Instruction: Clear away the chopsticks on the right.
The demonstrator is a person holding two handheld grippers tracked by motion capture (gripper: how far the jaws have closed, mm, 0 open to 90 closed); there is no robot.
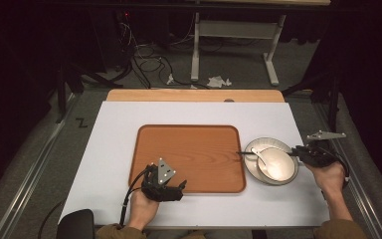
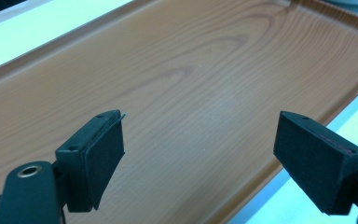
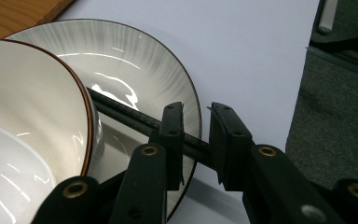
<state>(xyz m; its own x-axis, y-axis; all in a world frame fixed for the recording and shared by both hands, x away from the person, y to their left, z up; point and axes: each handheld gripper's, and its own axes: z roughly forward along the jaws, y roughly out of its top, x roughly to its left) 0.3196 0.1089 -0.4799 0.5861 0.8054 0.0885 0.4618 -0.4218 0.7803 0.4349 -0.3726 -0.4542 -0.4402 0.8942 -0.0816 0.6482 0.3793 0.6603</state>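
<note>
While chopsticks (image 3: 121, 113) lie across plate (image 3: 168, 74), my right gripper (image 3: 196, 140) straddles their near end, jaws slightly apart, pads not pressing. Thin, dark, glossy pair, side by side. Long axis runs from my gripper over bowl (image 1: 277, 165) toward tray (image 1: 189, 149). My left gripper (image 2: 200, 158) gapes wide over tray, nothing between.

table (image 1: 109, 149): white top | on it: wooden tray (image 1: 189, 159), grey plate (image 1: 273, 145)
</note>
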